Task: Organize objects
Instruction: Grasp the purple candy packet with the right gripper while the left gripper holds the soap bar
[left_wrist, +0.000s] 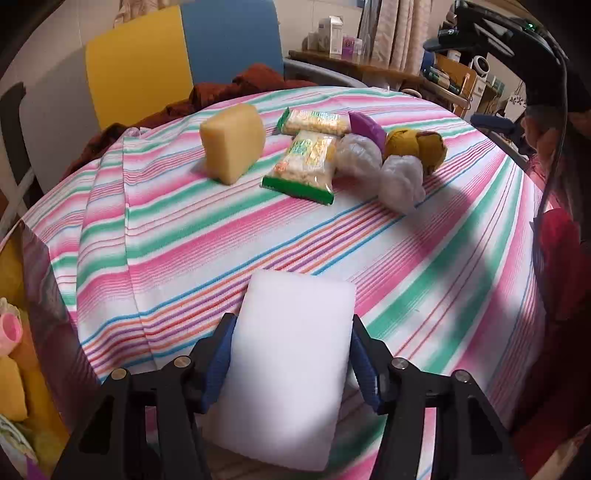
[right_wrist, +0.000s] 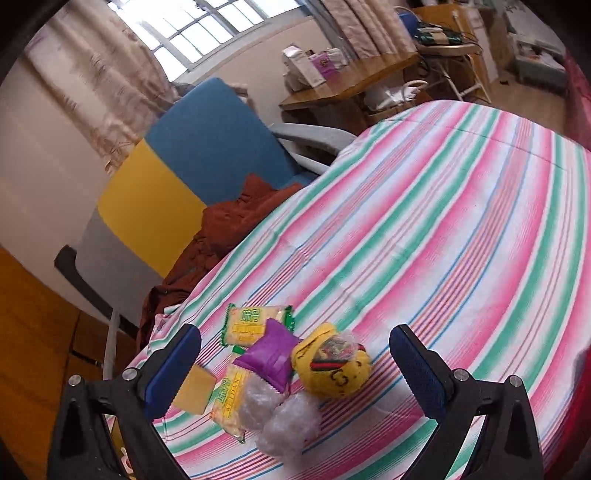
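Note:
My left gripper (left_wrist: 291, 343) is shut on a white foam sponge (left_wrist: 291, 365) and holds it over the near part of the striped tablecloth (left_wrist: 443, 280). Farther back lie a yellow sponge (left_wrist: 232, 142), two green-edged snack packets (left_wrist: 303, 166), a purple packet (left_wrist: 365, 127), two clear plastic bundles (left_wrist: 400, 177) and a yellow sock ball (left_wrist: 417, 146). My right gripper (right_wrist: 295, 358) is open and hovers above the same pile: the purple packet (right_wrist: 269, 354), sock ball (right_wrist: 332, 365), plastic bundles (right_wrist: 280, 417), snack packets (right_wrist: 251, 326) and yellow sponge (right_wrist: 194, 391).
A chair with a yellow and blue back (left_wrist: 177, 59) and a rust-red cloth (left_wrist: 236, 88) stands behind the table. A box with soft items (left_wrist: 14, 369) sits at the left edge. A wooden desk with boxes (right_wrist: 332, 77) is at the back.

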